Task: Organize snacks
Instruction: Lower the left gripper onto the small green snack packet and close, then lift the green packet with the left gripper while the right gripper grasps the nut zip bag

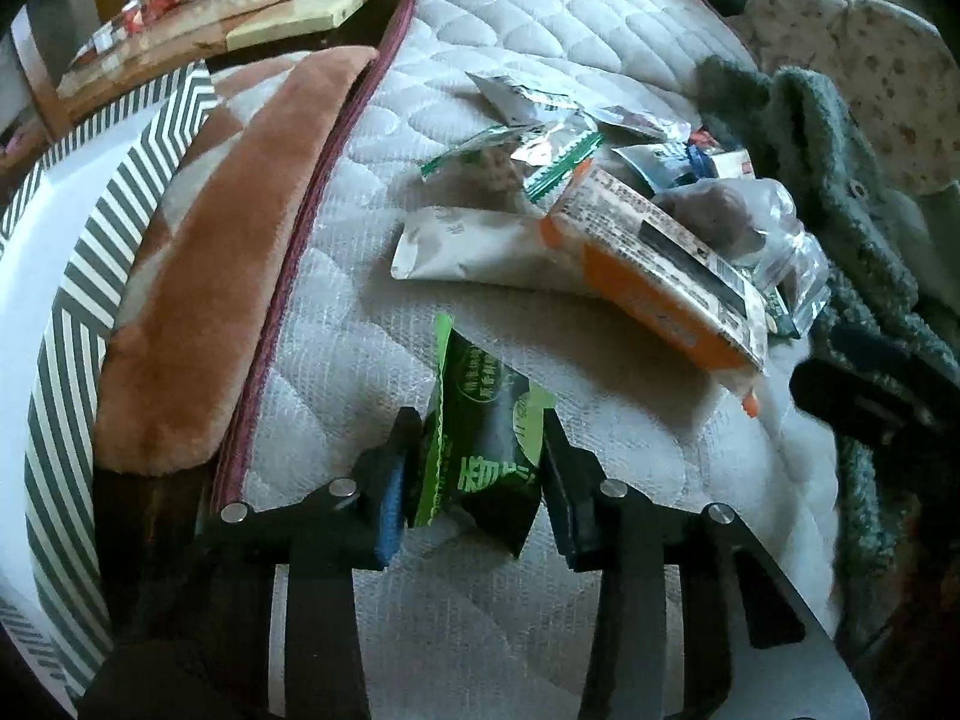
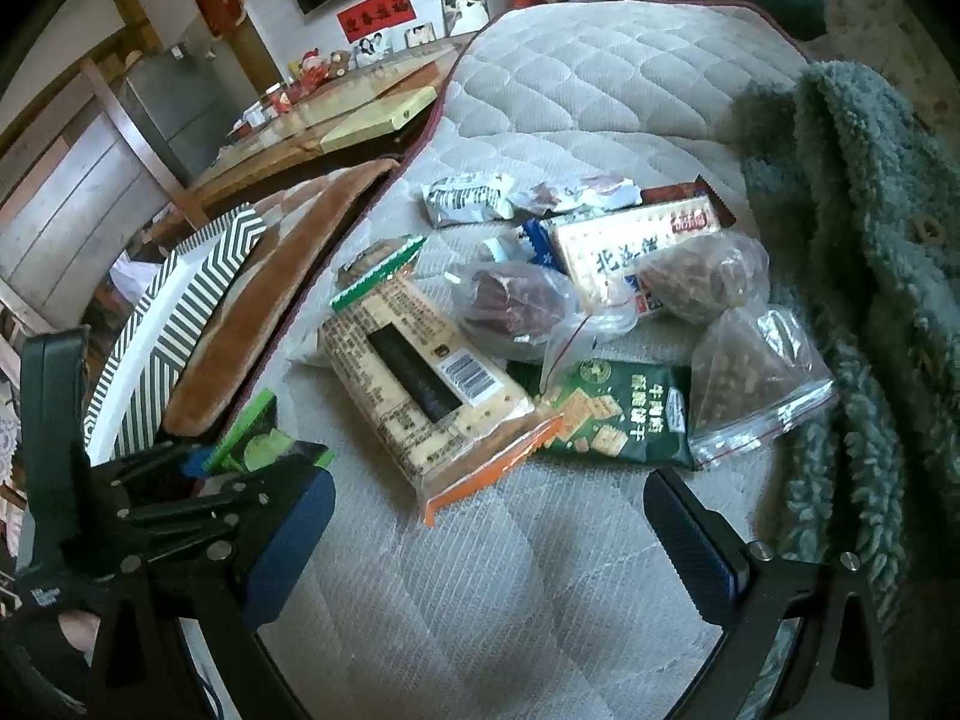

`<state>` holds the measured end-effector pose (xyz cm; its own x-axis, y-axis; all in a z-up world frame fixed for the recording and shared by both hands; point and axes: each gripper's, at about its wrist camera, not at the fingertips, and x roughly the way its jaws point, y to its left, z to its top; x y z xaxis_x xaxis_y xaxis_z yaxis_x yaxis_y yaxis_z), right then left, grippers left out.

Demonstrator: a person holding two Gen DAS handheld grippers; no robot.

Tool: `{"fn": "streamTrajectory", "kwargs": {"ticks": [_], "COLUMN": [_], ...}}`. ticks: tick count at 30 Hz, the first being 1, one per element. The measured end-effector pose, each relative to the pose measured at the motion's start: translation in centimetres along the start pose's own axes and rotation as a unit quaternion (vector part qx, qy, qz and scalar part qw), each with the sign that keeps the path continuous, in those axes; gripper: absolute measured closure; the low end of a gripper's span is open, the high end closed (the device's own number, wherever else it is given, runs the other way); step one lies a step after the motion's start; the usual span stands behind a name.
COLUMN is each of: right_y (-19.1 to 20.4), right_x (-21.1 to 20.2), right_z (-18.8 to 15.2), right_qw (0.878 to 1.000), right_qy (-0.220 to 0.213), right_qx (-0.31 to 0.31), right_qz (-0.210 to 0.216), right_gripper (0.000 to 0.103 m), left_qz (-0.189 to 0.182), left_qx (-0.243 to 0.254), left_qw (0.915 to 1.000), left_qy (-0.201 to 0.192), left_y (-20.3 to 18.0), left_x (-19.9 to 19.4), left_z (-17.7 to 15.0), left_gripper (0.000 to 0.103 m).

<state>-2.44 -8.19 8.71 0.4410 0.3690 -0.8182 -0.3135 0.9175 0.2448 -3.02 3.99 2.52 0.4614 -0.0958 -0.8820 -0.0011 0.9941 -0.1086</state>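
Fingers of the left gripper (image 1: 480, 450) clamp a green snack packet (image 1: 486, 420) on the quilted mattress (image 1: 600, 18), while the right gripper (image 2: 489, 531) hangs spread wide, empty, near the snack pile (image 2: 540, 312).

A teal fleece garment (image 2: 852, 228) is lying bunched along the right side of the quilted mattress (image 2: 600, 78). A brown plush blanket (image 1: 222, 276) is draping over the mattress's left edge, and a wooden counter (image 2: 336, 114) is standing beyond it, bearing small ornaments.

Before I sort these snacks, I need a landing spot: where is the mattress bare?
Bare: the near mattress between the right hand-held gripper and the pile, and the far quilting behind the pile. Crowded: the middle, around the cracker pack, and the fleece side.
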Motion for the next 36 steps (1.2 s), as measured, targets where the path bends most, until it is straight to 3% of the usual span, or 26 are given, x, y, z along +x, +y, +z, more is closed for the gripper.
{"fn": "streamTrajectory", "kwargs": {"ticks": [10,14,28,36], "right_y": [0.1,0.3,-0.3,-0.3], "right_x": [0.3,1.1,4.8,4.5], "right_z": [2.1,3.3,6.4,6.0], "right_qw": [1.0,0.999,0.998,0.998], "right_qy": [-0.011,-0.016,0.013,0.018], "right_qx": [-0.017,-0.037,-0.057,-0.06], "right_qz": [-0.009,-0.032,-0.04,-0.031], "right_gripper": [0.007,0.012,0.048,0.055], "left_qz": [0.001,0.002,0.025,0.035], "left_qx": [-0.005,-0.008,0.0,0.006], "left_qw": [1.0,1.0,0.9997,0.9994], "left_qy": [0.001,0.001,0.006,0.0], "left_y": [0.4,0.5,-0.3,-0.5], "left_x": [-0.5,-0.5,0.3,0.3], "left_z": [-0.4,-0.4,0.2,0.0], "left_gripper": [0.07,0.07,0.07,0.07]}}
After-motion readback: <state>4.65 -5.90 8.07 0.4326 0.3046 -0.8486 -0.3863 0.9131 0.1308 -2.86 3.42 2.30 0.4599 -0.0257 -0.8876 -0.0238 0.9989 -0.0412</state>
